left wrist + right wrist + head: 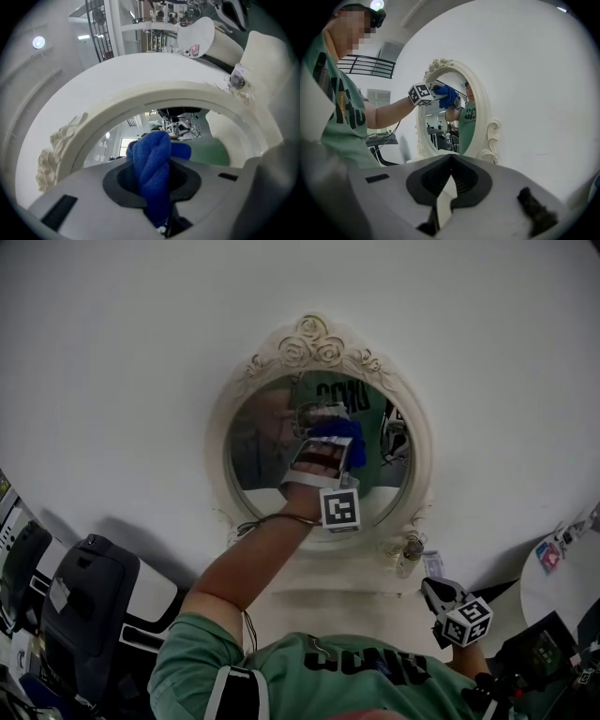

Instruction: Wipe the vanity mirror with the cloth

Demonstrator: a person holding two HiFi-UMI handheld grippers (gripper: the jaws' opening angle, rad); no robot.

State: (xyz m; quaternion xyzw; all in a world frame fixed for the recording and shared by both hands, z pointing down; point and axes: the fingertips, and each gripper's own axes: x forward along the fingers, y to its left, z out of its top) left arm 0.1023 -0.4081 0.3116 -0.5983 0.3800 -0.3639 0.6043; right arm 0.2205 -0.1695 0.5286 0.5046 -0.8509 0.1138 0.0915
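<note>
Open glass is offered by the vanity mirror (258, 451) from 7 to 10 o'clock. Its centre and 1 o'clock are taken up by the left gripper (322, 448), clamped on the blue cloth (341, 438), and 6 o'clock is crossed by the forearm (253, 554). The glass is ringed by a raised carved frame (314, 341). At the frame's 5 o'clock a small ornament (409, 554) is set, with the right gripper (439, 592), jaws together, near it. Bare wall (122, 362) is found from 9 to 3; 8 is blocked by a black chair (89, 601).

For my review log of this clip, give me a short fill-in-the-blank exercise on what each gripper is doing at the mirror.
The left gripper is shut on a blue terry ____.
It holds this at the glass of an oval vanity ____ in a carved cream frame.
The right gripper, down low, has its fingers together on ____.
Missing words: cloth; mirror; nothing.
</note>
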